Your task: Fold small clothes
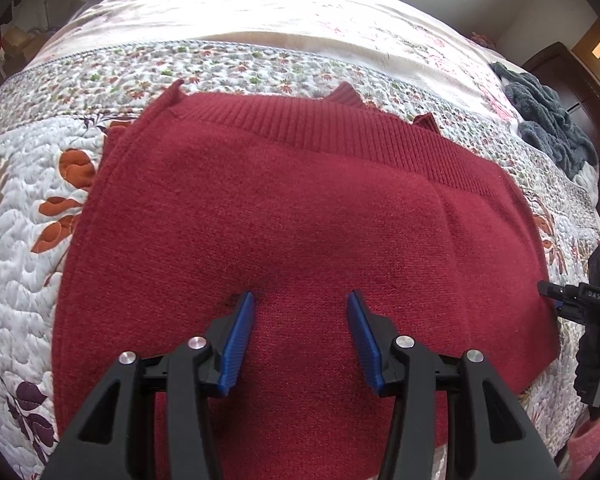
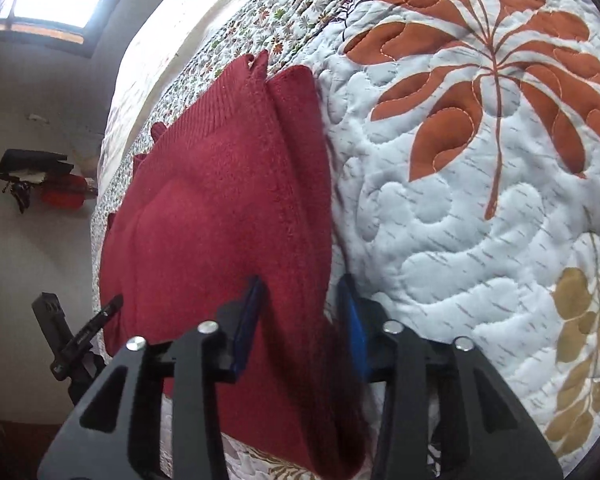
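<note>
- Red knit sweater [image 1: 284, 216] lay flat on the floral quilt [image 1: 20, 280], folded into a rough rectangle.
- Ribbed hem band ran along the far edge; two ribbed cuffs poked out beyond it.
- Side edge showed stacked folded layers [image 2: 292, 128], slightly uneven.

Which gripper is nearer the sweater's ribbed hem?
Cannot tell. The left gripper hovers open over the sweater middle; the right gripper straddles its side edge. The ribbed hem lies beyond both.
</note>
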### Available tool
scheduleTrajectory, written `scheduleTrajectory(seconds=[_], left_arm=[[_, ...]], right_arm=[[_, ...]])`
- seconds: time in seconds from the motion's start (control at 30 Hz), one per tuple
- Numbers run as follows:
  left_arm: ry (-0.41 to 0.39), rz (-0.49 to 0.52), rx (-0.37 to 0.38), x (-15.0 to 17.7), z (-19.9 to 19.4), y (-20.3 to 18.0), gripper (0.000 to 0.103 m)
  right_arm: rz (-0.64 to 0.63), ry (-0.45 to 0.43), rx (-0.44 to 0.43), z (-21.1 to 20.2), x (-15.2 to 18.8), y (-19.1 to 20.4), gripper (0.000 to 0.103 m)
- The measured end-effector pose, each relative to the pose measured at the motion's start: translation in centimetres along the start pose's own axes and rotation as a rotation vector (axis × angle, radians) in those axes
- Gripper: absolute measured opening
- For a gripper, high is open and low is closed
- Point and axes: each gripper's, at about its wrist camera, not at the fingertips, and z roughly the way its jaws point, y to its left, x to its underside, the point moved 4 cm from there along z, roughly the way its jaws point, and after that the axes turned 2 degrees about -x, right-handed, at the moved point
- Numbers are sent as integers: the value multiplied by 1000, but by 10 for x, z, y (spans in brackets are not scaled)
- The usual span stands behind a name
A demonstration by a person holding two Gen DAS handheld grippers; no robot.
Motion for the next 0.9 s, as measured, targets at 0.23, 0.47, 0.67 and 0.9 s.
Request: scheduleTrajectory(seconds=[0.23,0.47,0.67,0.9], left_arm=[[2,0,9,0,3,2,49],[2,0,10,0,3,2,49],[6,5,11,0,4,2,50],[5,-57,49,-3,-20,14,50]], right_arm=[[19,-3,-28,6,1,0,21],[21,-1,-24,11,0,-1,21],[42,-1,-13,9,-1,-1,18],[-44,-31,63,-12,-3,47,14]])
